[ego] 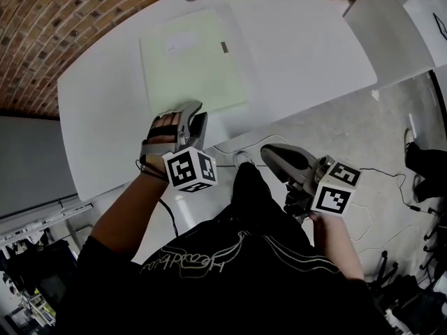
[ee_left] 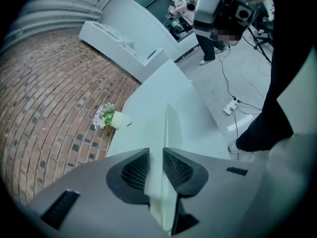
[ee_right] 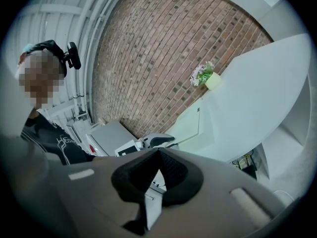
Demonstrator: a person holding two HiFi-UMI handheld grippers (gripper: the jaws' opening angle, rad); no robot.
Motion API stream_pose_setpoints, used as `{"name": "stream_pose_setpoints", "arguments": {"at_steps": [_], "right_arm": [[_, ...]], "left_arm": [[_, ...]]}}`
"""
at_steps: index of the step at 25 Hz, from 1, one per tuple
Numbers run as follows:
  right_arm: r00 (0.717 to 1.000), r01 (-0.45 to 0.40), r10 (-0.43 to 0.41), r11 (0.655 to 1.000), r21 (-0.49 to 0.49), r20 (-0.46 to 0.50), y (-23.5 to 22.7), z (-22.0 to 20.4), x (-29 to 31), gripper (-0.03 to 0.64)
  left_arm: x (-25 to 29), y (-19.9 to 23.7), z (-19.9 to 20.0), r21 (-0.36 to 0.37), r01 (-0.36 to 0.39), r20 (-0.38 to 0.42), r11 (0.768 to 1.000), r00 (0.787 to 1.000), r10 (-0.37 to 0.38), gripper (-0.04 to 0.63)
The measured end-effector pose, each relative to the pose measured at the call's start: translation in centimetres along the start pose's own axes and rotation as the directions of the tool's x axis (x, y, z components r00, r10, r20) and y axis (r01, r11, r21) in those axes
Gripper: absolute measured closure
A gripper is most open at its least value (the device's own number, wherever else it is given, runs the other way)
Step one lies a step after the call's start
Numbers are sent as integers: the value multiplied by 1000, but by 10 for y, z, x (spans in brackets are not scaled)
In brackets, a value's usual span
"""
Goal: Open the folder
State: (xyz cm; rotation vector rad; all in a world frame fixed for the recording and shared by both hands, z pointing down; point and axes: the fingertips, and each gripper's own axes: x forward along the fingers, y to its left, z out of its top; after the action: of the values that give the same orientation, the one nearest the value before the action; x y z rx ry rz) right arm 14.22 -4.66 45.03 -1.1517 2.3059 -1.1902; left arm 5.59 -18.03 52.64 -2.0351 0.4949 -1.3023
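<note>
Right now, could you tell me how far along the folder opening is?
Done: the left gripper is at the near edge of the folder. In hand: its jaws straddle that edge, pinch unclear. Left: lifting it open; it lies flat, closed.

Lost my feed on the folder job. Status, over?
Left gripper: jaws narrowly apart astride the near edge of the pale green rectangular folder, no firm pinch seen. Right gripper shut, empty, off the white table. Folder flat, unopened; nothing on it.

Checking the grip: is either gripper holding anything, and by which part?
Nothing is clamped yet. The near edge of the folder lies between the open jaws of the left gripper; the right gripper is shut and empty.
</note>
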Motion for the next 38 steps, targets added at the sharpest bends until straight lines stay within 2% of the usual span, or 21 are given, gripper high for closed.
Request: {"name": "stream_pose_setpoints", "arguments": {"at_steps": [1, 11, 22, 32, 38], "right_arm": [[1000, 0, 0, 1000, 0, 1, 0, 1, 0, 614], [1000, -3, 3, 1000, -2, -3, -2, 4, 4, 614], [1000, -8, 8, 1000, -1, -29, -7, 10, 19, 614], [997, 20, -22, 999, -37, -72, -20, 20, 33, 614], [996, 29, -34, 998, -49, -86, -27, 31, 45, 614]], "left_arm": [[1, -1, 0, 3, 0, -2, 1000, 1000, 0, 525], [0, -4, 0, -9, 37, -3, 999, 999, -37, 543], [-4, 3, 2, -94, 100, 23, 990, 995, -98, 563], [-8, 7, 0, -191, 168, 40, 967, 986, -163, 566], [-10, 8, 1, -221, 208, 54, 953, 978, -201, 566]]}}
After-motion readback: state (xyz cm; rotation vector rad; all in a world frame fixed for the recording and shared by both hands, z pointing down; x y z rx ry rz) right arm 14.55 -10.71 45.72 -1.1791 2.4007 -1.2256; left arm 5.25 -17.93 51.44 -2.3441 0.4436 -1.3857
